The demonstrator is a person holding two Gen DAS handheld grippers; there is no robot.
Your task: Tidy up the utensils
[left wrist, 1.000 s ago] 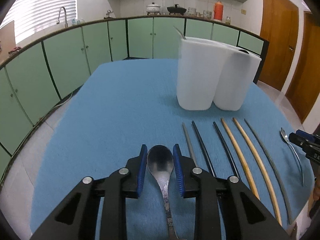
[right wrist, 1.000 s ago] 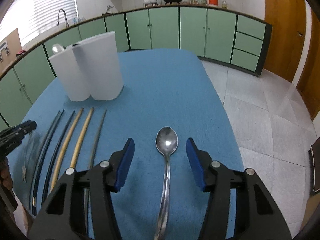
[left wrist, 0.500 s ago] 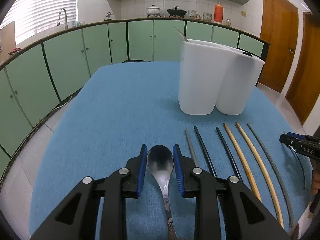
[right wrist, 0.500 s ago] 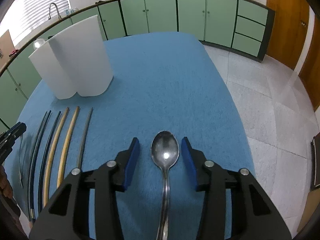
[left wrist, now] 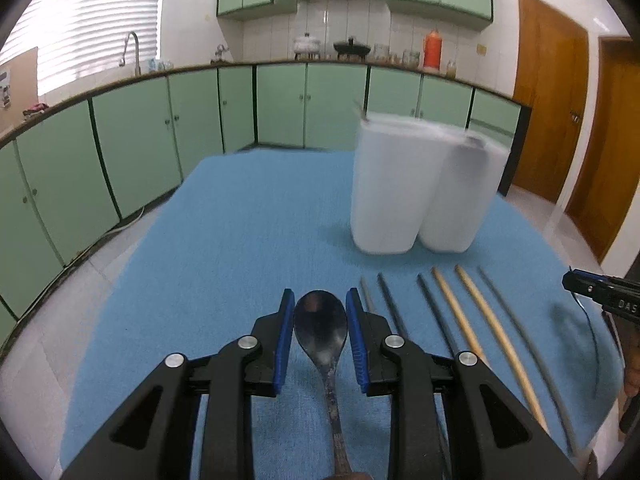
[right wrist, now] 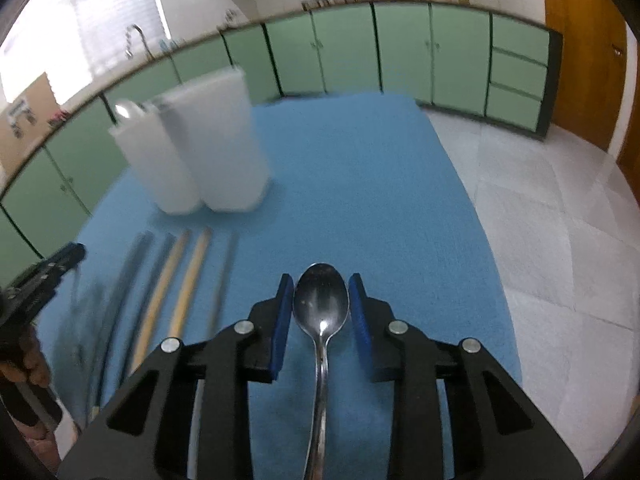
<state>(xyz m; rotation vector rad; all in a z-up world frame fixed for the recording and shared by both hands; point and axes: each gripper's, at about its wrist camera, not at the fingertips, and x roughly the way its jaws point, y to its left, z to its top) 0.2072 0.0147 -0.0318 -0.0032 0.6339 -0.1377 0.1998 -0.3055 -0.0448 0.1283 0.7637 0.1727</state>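
Note:
My left gripper [left wrist: 320, 316] is shut on a dull metal spoon [left wrist: 321, 330], its bowl between the blue pads, lifted above the blue tablecloth [left wrist: 240, 232]. My right gripper [right wrist: 321, 308] is shut on a shiny metal spoon [right wrist: 321, 308], also lifted. Two white holders [left wrist: 416, 188] stand together at the back; they also show in the right wrist view [right wrist: 200, 152], with a spoon bowl [right wrist: 125, 110] sticking out of one. Several chopsticks [left wrist: 472, 320], dark and wooden, lie in a row between the grippers, blurred in the right wrist view [right wrist: 180, 292].
The table's right edge [right wrist: 492, 264] drops to a tiled floor [right wrist: 560, 220]. Green cabinets [left wrist: 160, 140] curve around the back and left. Wooden doors [left wrist: 560, 112] are at the right. The other gripper's tip shows at each view's edge [left wrist: 600, 292].
My right gripper has closed on the shiny spoon and lifted it. Both grippers have risen and tilted up with their spoons; the holders look blurred from motion.

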